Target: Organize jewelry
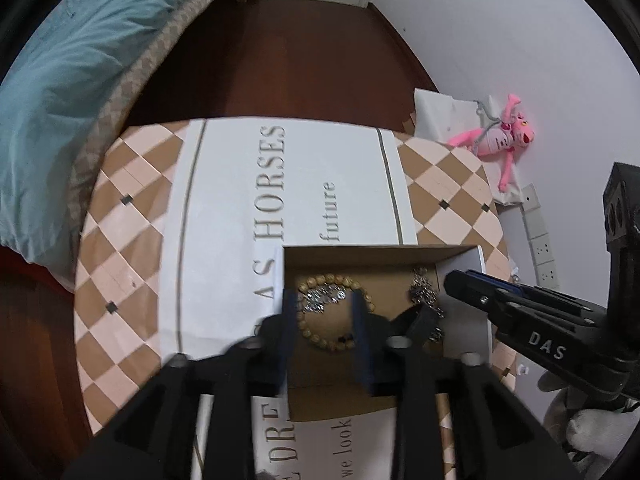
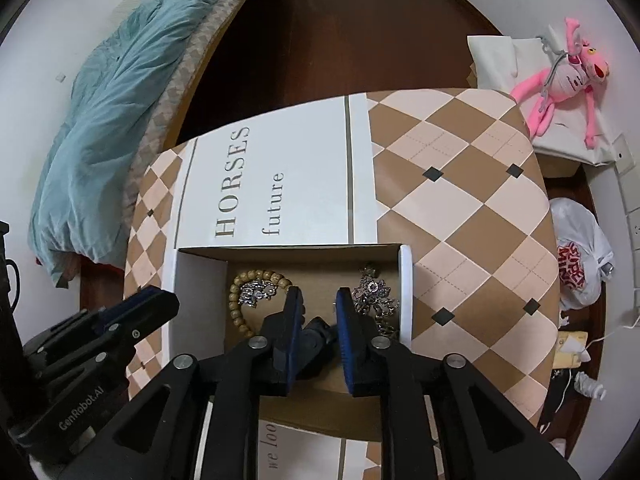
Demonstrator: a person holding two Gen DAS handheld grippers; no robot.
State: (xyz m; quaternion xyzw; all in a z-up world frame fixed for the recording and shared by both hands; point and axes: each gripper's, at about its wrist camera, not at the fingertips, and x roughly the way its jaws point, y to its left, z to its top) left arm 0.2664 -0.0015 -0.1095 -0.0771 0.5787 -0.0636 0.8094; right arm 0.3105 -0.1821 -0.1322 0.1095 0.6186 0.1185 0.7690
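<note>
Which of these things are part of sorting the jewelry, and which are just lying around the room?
Part of the job:
- open cardboard box
- tan wooden bead bracelet
- sparkly silver rhinestone piece
- dark silver metal chain
- left hand-held gripper
- right hand-held gripper

Lying about:
- pink plush toy
- teal quilt
- white plastic bag

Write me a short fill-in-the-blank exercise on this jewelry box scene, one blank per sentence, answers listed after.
1. The wooden bead bracelet lies inside the open cardboard ____.
2. The silver chain jewelry lies toward the box's ____ side, as both cameras show it.
3. The jaws of the left gripper stand ____ above the bracelet.
4. The plush toy by the wall is ____ in color.

Missing words: box; right; open; pink
</note>
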